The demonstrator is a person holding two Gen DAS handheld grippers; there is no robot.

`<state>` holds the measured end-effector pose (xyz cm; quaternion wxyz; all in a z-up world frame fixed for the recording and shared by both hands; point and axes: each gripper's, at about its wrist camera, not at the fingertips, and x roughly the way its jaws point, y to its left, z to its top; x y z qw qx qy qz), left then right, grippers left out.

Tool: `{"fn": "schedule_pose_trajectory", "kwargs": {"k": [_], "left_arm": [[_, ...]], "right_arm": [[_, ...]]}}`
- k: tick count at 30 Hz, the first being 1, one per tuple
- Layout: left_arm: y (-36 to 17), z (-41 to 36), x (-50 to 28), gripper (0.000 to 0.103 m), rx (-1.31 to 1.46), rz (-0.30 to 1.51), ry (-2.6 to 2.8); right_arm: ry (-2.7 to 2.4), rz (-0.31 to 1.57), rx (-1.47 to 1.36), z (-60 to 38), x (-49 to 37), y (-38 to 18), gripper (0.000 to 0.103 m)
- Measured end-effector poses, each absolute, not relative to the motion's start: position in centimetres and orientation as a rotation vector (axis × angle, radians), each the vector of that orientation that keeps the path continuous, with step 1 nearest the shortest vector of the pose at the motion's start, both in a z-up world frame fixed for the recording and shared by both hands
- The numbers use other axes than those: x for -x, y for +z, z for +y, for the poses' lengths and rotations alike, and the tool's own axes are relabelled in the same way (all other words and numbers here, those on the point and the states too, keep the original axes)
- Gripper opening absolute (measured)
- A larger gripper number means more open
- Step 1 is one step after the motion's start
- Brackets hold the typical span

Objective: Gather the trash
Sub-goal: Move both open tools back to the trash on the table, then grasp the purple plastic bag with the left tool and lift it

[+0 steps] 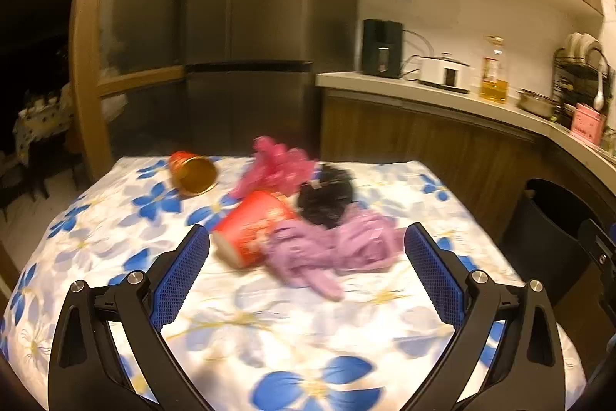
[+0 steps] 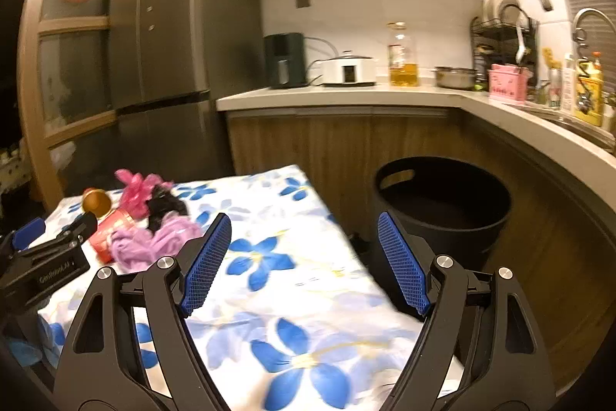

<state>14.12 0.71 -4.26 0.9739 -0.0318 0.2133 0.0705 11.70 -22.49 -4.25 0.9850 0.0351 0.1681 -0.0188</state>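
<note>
Trash lies in a heap on the flowered tablecloth (image 1: 269, 341): a tipped red paper cup (image 1: 252, 232), a crumpled lilac bag (image 1: 338, 249), a black bag (image 1: 327, 195), a pink bag (image 1: 275, 170) and a small red cup with a gold inside (image 1: 192, 172). My left gripper (image 1: 306, 237) is open, its blue pads either side of the red cup and lilac bag, a little short of them. My right gripper (image 2: 304, 226) is open and empty over the table's right edge, facing the black bin (image 2: 442, 207). In the right wrist view the lilac bag (image 2: 154, 245) lies beside the left gripper (image 2: 54, 230).
A grey fridge (image 1: 250, 26) and a wooden-framed door (image 1: 127, 37) stand behind the table. A counter (image 2: 346, 95) wraps round the right, carrying an appliance, an oil bottle (image 2: 402, 54), a pot, a dish rack and a sink. The bin stands on the floor between table and counter.
</note>
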Motion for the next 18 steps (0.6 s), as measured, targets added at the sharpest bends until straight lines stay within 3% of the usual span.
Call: {"fn": "schedule_pose_trajectory", "kwargs": {"k": [9,18], "left_arm": [[-5.9,5.9,-14.3,0.097,0.14,0.466,0.209],[-8.3,4.5,-17.3,0.095,0.16,0.524,0.179]], "right_arm": [[0.059,0.38,-0.036,-17.8,-13.3,-6.1,0.077],[0.062,0.395,-0.044,-17.2,-14.8,-7.2,0.077]]}}
